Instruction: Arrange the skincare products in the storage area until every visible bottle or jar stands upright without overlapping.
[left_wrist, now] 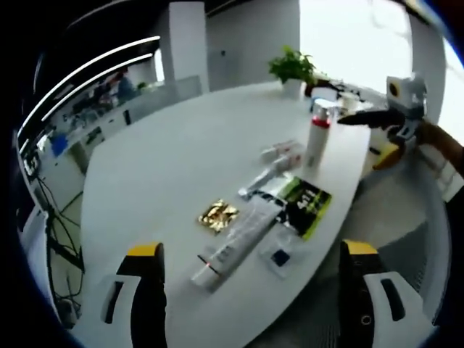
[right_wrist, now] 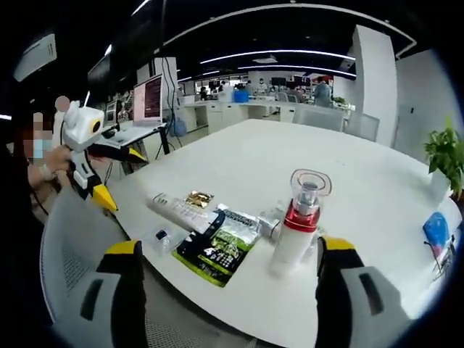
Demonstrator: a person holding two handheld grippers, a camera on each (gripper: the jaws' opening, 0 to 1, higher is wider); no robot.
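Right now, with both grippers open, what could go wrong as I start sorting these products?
The bottle is the only thing upright and stands near the table edge, close to the right gripper; a nudge could tip it off. The long tube lies flat with its end by the edge nearest the left gripper, so a poor grasp may push it over. The green sachet touches other items and may drag them.

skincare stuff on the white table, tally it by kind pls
upright pump bottles: 1, white with a red collar
lying tubes: 2, a long white tube and a smaller tube
flat sachets: 3, a dark green sachet, a gold sachet, a clear sachet
total: 6
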